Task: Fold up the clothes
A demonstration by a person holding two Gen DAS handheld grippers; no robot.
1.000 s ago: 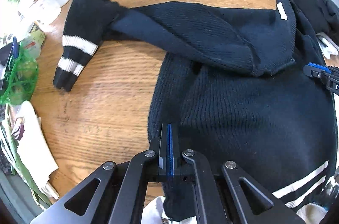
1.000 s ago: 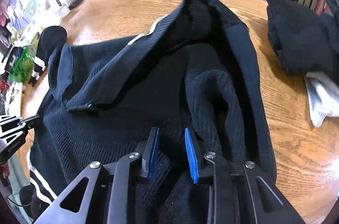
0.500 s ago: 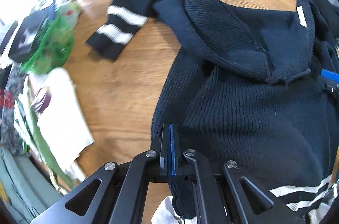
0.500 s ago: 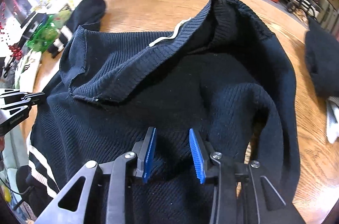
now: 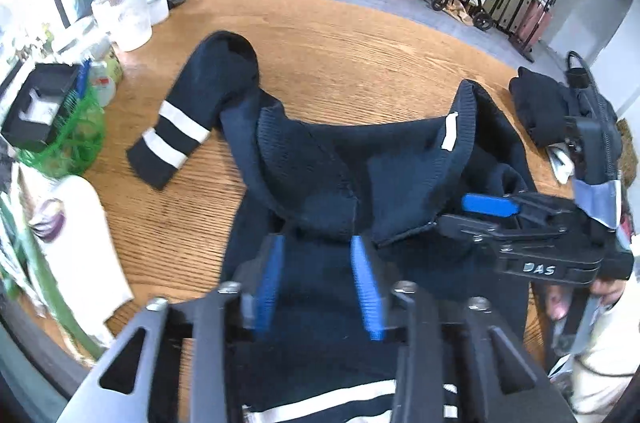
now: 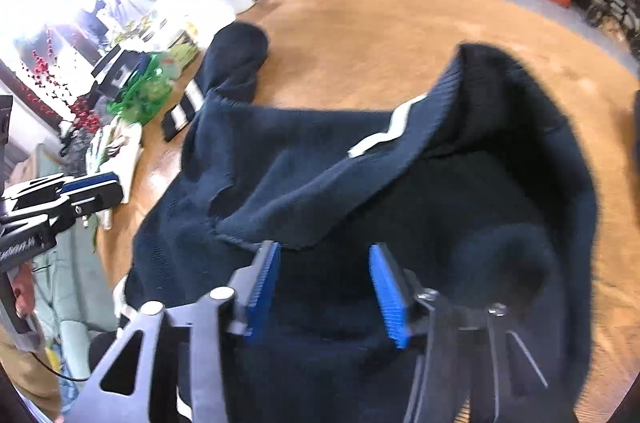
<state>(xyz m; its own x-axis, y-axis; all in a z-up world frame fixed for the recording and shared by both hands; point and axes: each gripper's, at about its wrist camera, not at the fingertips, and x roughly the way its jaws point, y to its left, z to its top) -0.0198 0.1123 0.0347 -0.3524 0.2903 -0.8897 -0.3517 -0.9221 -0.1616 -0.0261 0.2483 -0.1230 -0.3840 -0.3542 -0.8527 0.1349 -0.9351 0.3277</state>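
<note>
A dark navy knit sweater (image 5: 372, 163) with white stripes lies rumpled on the round wooden table (image 5: 340, 47). One striped sleeve (image 5: 188, 119) stretches to the far left. The top part with a white label (image 5: 449, 137) is folded over the body. My left gripper (image 5: 318, 275) is open, its blue pads above the sweater's body, holding nothing. My right gripper (image 6: 326, 287) is open over the same sweater (image 6: 400, 183); it also shows in the left wrist view (image 5: 492, 211) at the right. The left gripper shows at the left edge of the right wrist view (image 6: 80, 191).
A second dark folded garment (image 5: 540, 111) lies at the table's far right. A green mesh bag (image 5: 68, 139), a black box (image 5: 40, 103) and white containers (image 5: 128, 19) crowd the left rim. White cloth (image 5: 80, 235) hangs at the near left edge.
My left gripper has opened and let go of the sweater's edge, and it has risen. My right gripper has opened wider. Both views have lifted and tilted toward the room.
</note>
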